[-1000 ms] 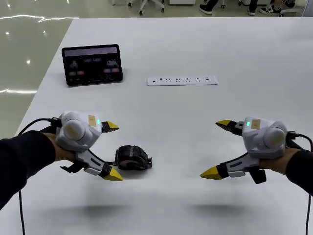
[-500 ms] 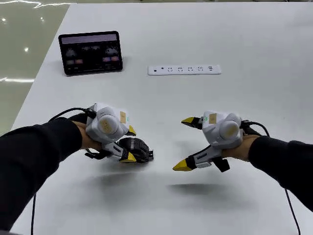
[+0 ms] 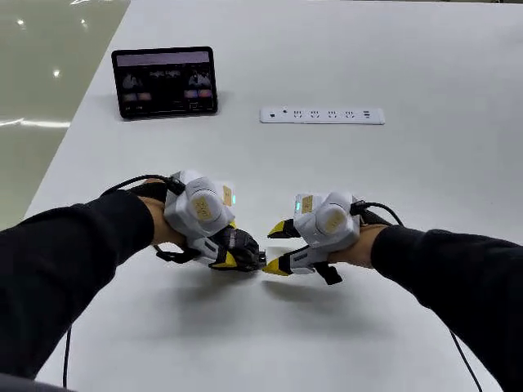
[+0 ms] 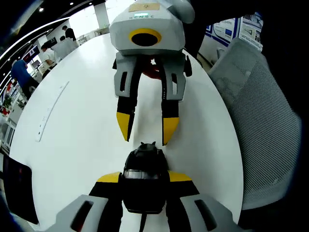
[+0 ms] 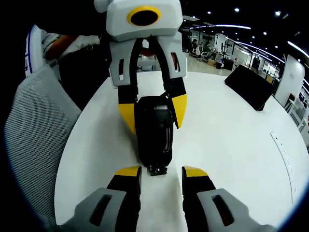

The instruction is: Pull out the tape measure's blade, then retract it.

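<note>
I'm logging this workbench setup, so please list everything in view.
Table: one, white, under everything.
Tablet: one, black, screen lit, far left of the table.
Power strip: one, white, far middle of the table.
Tape measure: one, black, near side of the table, held between jaws.
Chair: one, grey mesh, beside the table.
Left gripper: one, white with yellow tips, shut on the tape measure.
Right gripper: one, white with yellow tips, open, tips flanking the blade end.
Sleeves: two, black, near corners.
</note>
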